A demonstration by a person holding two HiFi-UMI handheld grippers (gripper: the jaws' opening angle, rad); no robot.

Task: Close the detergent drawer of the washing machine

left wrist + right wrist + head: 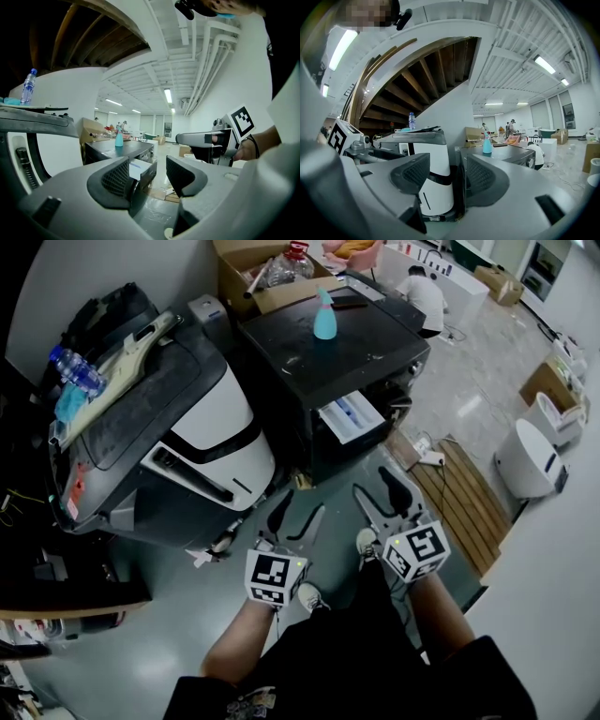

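Observation:
A black washing machine (337,352) stands ahead of me, a teal spray bottle (324,317) on its top. Its detergent drawer (352,416) sticks out of the front, showing a white and blue inside. My left gripper (302,504) and right gripper (372,482) hang side by side over the floor, short of the machine, both open and empty. In the left gripper view the pulled-out drawer (140,168) shows far off through the gap of the left gripper (147,176). The right gripper (447,176) looks at the machine's (511,154) left corner.
A white and black appliance (202,423) stands close to the left of the washing machine, with water bottles (77,371) on its lid. A wooden pallet (464,498) lies on the floor at right. Cardboard boxes (246,277) and a crouching person (424,298) are behind.

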